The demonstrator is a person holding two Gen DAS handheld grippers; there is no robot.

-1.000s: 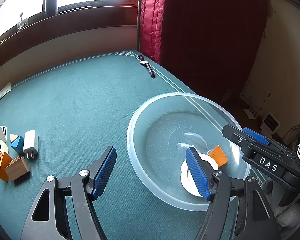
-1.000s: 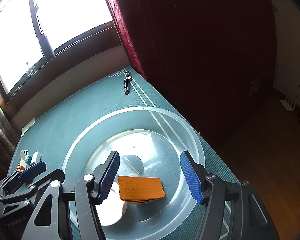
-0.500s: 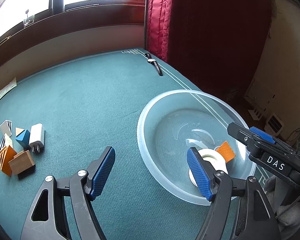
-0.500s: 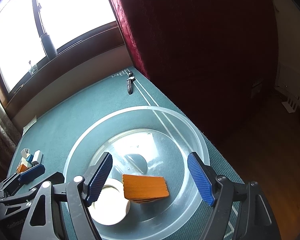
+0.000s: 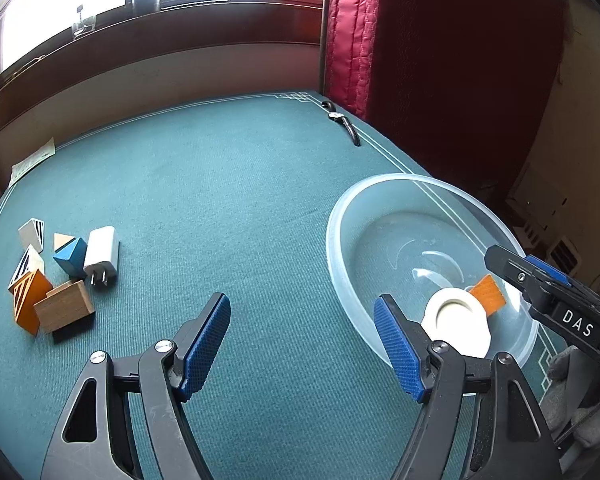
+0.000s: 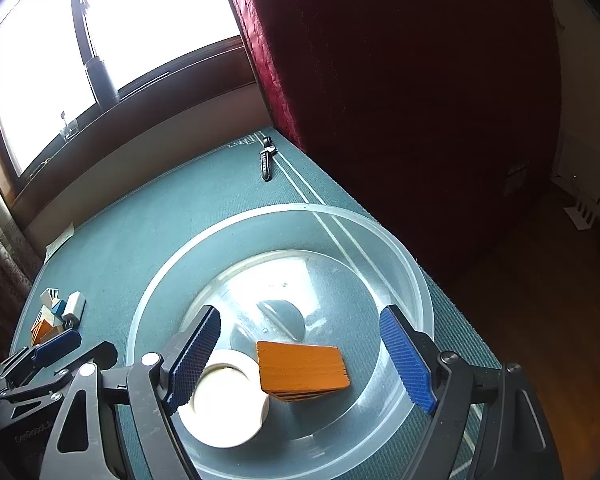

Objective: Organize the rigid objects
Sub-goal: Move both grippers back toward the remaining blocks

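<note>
Hovering over the clear bowl [image 6: 400, 252], right claw [image 6: 300, 356] spreading wider, orange block [image 6: 300, 368] lying free below; left claw [image 5: 302, 344] released, empty, above green bench [image 5: 220, 200].

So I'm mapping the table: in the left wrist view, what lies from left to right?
Wooden blocks → white charger → wristwatch → clear bowl → white tape roll → orange block.

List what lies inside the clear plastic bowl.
Inside the bowl: an orange block leaning on a white tape roll. Whatever lies beneath them is hidden.
</note>
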